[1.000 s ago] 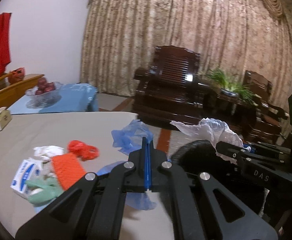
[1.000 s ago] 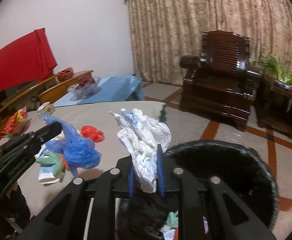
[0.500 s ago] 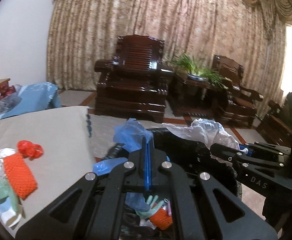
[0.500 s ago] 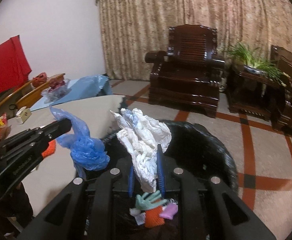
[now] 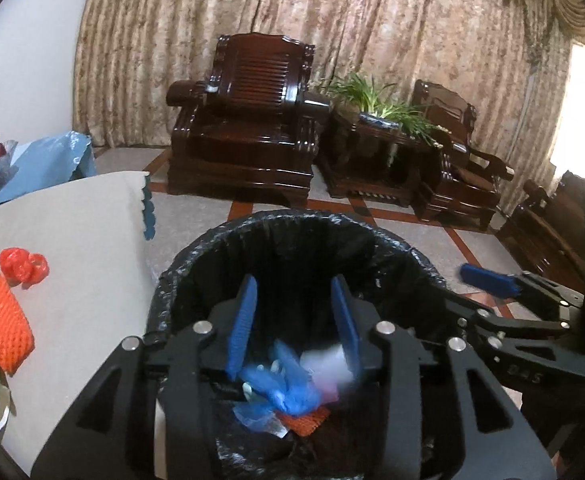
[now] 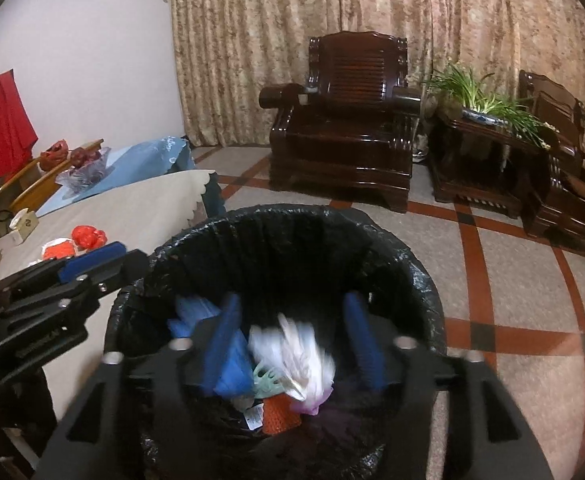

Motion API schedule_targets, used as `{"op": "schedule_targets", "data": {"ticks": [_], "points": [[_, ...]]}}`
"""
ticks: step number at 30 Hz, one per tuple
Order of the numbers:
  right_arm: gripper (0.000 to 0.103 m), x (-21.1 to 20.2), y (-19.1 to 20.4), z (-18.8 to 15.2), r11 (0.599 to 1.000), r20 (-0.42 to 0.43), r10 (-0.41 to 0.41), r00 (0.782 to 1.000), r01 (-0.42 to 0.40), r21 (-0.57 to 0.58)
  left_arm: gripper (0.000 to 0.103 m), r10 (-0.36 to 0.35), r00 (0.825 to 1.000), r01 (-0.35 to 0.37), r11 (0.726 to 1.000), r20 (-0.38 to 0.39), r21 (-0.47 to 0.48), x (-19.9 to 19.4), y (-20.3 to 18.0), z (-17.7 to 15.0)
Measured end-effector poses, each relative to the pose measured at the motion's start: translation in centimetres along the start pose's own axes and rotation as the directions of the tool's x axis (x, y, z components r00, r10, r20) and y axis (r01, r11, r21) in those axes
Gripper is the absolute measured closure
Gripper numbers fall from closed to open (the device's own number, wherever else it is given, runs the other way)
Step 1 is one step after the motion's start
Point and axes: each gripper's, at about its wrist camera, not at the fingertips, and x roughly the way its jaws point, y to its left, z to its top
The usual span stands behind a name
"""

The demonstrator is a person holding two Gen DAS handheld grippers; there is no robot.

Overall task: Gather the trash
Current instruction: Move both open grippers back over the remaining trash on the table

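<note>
Crinkled white bag (image 6: pixel 292 354) drops into glossy black-lined bin (image 6: pixel 276 224).

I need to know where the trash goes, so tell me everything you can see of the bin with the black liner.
The bin is round and open-topped, lined with a crinkled, glossy black plastic bag folded over its rim. It stands upright on the tiled floor, close against the corner of the cloth-covered table. Inside lie a blue plastic bag, a white plastic bag, an orange foam net and small scraps. Both grippers hang over its mouth with jaws apart.
</note>
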Motion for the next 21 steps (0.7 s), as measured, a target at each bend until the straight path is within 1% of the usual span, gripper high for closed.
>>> {"op": "schedule_targets", "data": {"ticks": [1, 3, 4, 5, 6, 8, 13, 17, 21], "points": [[0.019, -0.1, 0.0, 0.0, 1.000, 0.009, -0.005, 1.000, 0.004, 0.001, 0.056, 0.012, 1.000, -0.012, 1.000, 0.005, -0.004, -0.2, 0.3, 0.0], [0.007, -0.5, 0.2, 0.1, 1.000, 0.033, -0.005, 0.999, 0.005, 0.007, 0.044, 0.042, 0.999, -0.042, 0.999, 0.021, -0.008, -0.9, 0.9, 0.1], [0.005, -0.6, 0.4, 0.2, 1.000, 0.042, 0.003, 0.999, -0.004, 0.012, 0.040, 0.060, 0.998, -0.060, 0.998, 0.029, -0.008, -1.4, 1.3, 0.0], [0.006, -0.7, 0.6, 0.3, 1.000, 0.048, 0.011, 0.999, -0.012, 0.015, 0.032, 0.082, 0.996, -0.081, 0.997, 0.038, -0.006, -1.9, 1.6, 0.1], [0.006, -0.7, 0.9, 0.4, 1.000, 0.052, 0.023, 0.998, -0.024, 0.016, 0.027, 0.112, 0.992, -0.112, 0.994, 0.050, -0.006, -2.5, 2.0, 0.1], [0.006, -0.6, 1.4, 0.6, 0.999, 0.053, 0.033, 0.998, -0.034, 0.007, 0.022, 0.149, 0.987, -0.149, 0.989, 0.062, -0.011, -3.3, 2.8, 0.1], [0.006, -0.2, 3.9, 1.1, 0.996, 0.061, 0.081, 0.995, -0.079, -0.029, 0.018, 0.232, 0.970, -0.229, 0.972, 0.077, -0.048, -5.9, 5.4, 0.1], [0.006, 0.3, 6.3, 1.5, 0.991, 0.062, 0.126, 0.990, -0.123, -0.057, 0.018, 0.309, 0.948, -0.303, 0.949, 0.079, -0.085, -7.9, 7.9, -0.4], [0.006, 1.0, 9.3, 1.7, 0.981, 0.063, 0.175, 0.983, -0.168, -0.096, 0.018, 0.387, 0.919, -0.376, 0.918, 0.073, -0.124, -10.1, 10.5, -0.9]]}}
